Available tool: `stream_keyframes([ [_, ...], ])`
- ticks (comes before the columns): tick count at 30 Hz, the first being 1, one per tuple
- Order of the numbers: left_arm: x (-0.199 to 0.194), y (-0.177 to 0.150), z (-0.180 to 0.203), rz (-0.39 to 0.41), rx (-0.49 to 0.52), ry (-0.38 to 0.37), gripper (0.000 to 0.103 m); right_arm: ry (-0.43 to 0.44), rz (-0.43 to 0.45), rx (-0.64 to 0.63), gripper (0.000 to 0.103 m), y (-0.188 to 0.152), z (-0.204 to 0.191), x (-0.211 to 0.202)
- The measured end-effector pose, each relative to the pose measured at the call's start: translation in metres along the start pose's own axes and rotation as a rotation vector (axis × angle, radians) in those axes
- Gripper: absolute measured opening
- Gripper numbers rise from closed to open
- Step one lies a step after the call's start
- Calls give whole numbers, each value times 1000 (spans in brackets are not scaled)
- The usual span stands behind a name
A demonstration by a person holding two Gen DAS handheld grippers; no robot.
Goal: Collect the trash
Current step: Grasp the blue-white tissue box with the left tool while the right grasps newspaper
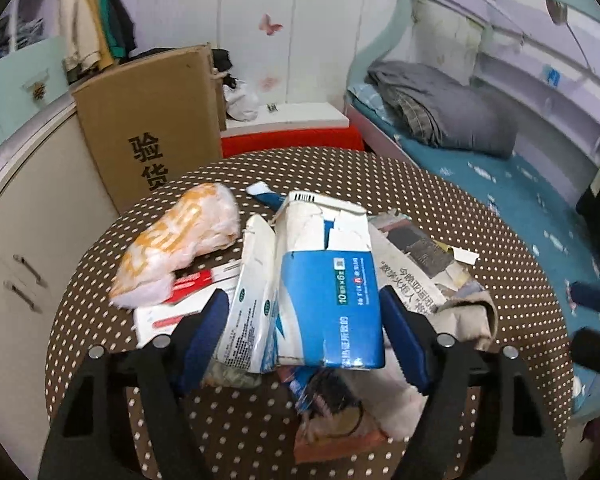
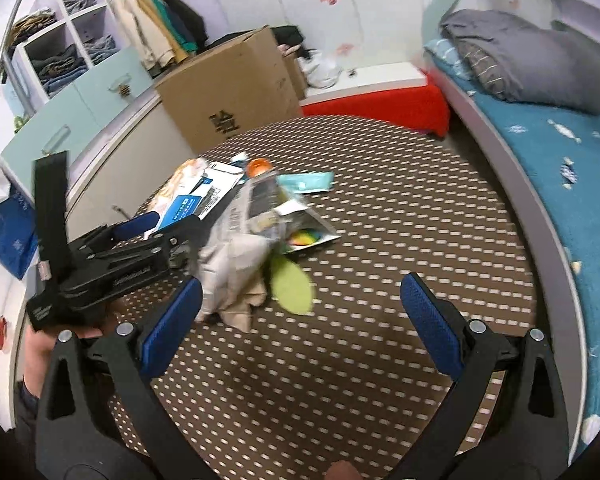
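Left wrist view: the left hand-held gripper (image 1: 302,320) has its blue pads on either side of a torn blue-and-white medicine box (image 1: 328,280), the right pad against the box's edge, though I cannot tell whether both pads press it. The box stands in a heap of trash on the dotted brown counter (image 1: 500,380), with a crumpled orange-and-white wrapper (image 1: 180,248) to its left and newspaper (image 1: 412,268) to its right. The right hand-held gripper (image 2: 300,312) hangs spread and empty over bare counter, a lime-green scrap (image 2: 292,286) and crumpled paper (image 2: 232,276) just beyond its left pad.
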State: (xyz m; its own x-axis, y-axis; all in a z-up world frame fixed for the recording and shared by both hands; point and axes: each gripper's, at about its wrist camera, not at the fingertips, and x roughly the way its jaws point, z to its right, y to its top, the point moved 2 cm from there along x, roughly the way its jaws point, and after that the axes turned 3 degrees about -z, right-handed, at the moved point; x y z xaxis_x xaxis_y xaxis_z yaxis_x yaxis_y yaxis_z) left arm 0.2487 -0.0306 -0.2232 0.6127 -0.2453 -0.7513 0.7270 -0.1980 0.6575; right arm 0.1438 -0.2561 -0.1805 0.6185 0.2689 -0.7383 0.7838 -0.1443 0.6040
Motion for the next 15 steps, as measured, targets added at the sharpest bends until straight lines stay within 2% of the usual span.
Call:
stream_keyframes([
  [6, -35, -20, -20, 61, -85, -5, 75, 48, -43, -17, 97, 7, -22, 44],
  [7, -38, -26, -23, 56, -87, -2, 75, 53, -51, -7, 93, 9, -23, 51],
  [8, -38, -31, -24, 51, -86, 2, 75, 62, -55, 7, 88, 10, -23, 59],
  [10, -35, -42, -29, 37, -86, 16, 76, 79, -62, 16, 57, 11, -25, 67],
  [11, -33, -45, -32, 30, -88, 18, 77, 93, -72, 14, 52, 12, -26, 72],
  [13, -27, -52, -34, 14, -82, 18, 79, 98, -92, 3, 36, 12, -30, 79],
  [15, -21, -56, -35, 1, -70, 21, 79, 118, -83, 3, 34, 12, -31, 76],
])
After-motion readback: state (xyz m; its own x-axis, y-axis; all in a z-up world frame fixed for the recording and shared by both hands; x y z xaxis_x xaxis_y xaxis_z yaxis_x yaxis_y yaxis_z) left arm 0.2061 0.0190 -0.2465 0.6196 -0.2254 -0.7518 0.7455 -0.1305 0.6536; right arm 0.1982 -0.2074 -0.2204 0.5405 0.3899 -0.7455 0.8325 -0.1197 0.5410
